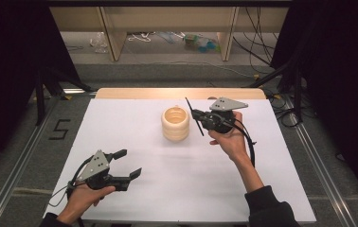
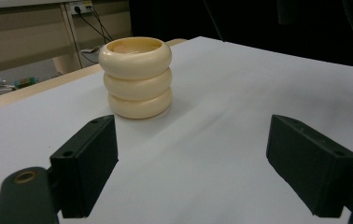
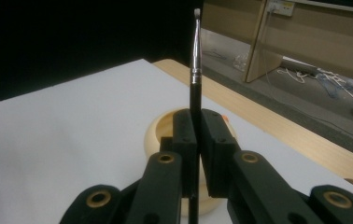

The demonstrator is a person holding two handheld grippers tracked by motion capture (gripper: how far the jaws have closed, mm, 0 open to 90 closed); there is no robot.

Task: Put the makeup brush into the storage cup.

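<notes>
At the 7 o'clock corner of the white surface, a person's left hand holds the left claw low over the sheet, its jaws spread wide with nothing between them. In the left gripper view, the cream ribbed holder of three stacked rings stands upright ahead of those parted jaws, well apart from them. Toward 1 o'clock, the right hand carries the right claw, its jaws pressed tight on a slim black-handled brush with a silver ferrule. The brush stands on end between the pads, bristle tip up, just beside the holder's rim at its 3 o'clock side. Beyond the surface's far edge lie wooden furniture legs and loose cables on the floor.
</notes>
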